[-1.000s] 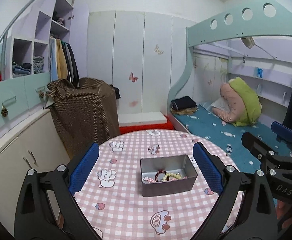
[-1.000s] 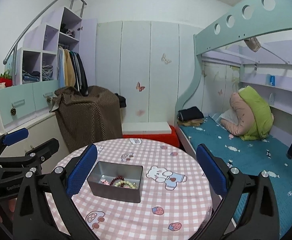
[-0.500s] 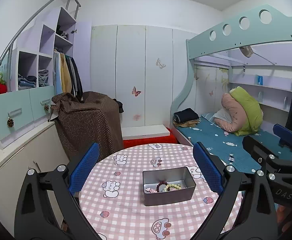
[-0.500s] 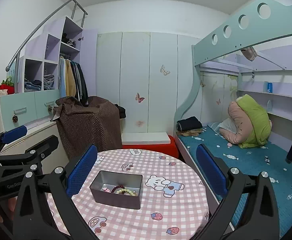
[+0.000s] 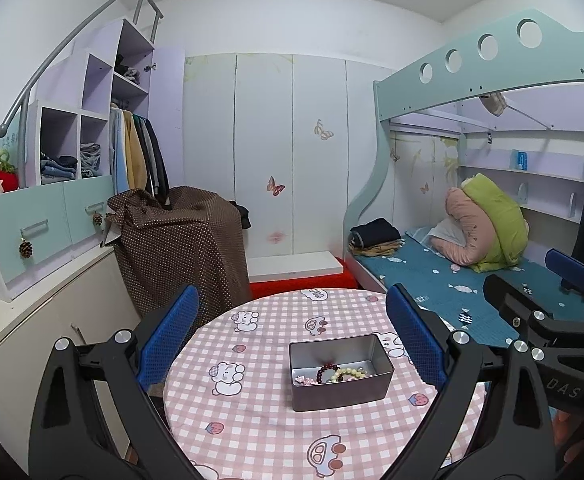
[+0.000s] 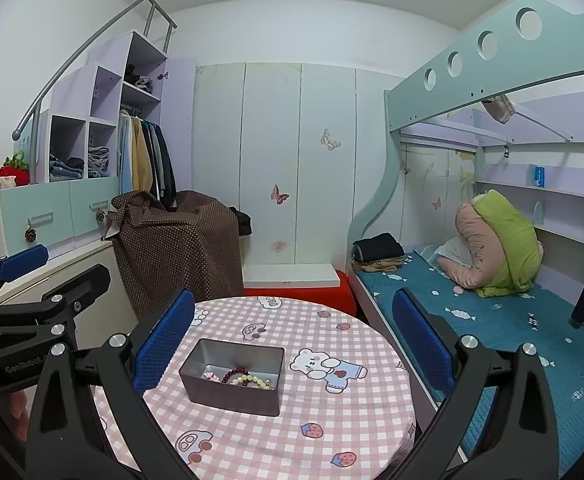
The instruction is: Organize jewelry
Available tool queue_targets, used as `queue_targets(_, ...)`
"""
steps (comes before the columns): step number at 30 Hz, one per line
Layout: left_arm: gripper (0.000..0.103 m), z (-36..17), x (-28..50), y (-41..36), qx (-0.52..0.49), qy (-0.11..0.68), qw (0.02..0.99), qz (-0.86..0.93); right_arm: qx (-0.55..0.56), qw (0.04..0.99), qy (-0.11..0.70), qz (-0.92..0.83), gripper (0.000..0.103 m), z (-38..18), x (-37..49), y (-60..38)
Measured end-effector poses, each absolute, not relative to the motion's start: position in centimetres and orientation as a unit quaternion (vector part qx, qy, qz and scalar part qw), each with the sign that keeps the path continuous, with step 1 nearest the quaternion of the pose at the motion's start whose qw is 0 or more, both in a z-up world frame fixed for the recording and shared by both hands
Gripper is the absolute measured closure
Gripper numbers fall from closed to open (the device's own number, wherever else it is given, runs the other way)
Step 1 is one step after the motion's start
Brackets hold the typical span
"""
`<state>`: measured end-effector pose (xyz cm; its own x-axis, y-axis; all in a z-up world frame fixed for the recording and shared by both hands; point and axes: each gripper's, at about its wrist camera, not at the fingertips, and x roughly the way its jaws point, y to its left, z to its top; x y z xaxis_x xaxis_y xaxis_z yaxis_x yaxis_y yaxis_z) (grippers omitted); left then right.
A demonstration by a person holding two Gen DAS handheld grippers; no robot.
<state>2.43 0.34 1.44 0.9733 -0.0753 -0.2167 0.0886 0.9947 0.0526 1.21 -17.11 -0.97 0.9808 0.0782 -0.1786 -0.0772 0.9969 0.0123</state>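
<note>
A grey metal tin point(image 5: 339, 388) stands on a round table with a pink checked cloth point(image 5: 252, 412); it also shows in the right wrist view point(image 6: 232, 390). Inside lie a dark red bead bracelet point(image 5: 325, 372), a pale bead bracelet point(image 5: 351, 373) and a small pink piece point(image 5: 303, 380). My left gripper point(image 5: 292, 338) is open and empty, held back above the table's near side. My right gripper point(image 6: 292, 340) is open and empty, also back from the tin. Each gripper shows at the edge of the other's view.
A brown dotted cloth covers a box point(image 5: 180, 248) behind the table. A bunk bed with blue bedding point(image 5: 451, 280) stands to the right. Cabinets and shelves point(image 5: 52, 216) line the left wall, and a white wardrobe point(image 5: 284, 168) stands at the back.
Both grippers have pulled back and up from the table, so the tin looks smaller and more of the room shows. The tin and jewelry have not moved.
</note>
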Motion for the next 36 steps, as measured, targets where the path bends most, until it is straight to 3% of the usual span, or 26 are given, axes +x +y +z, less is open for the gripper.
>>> queue_targets(36, 0.008, 1.82, 2.19, 1.04, 0.024, 0.123, 0.991, -0.042, 0.006, 0.995, 0.091, 0.042, 0.007, -0.41, 1.05, -16.66)
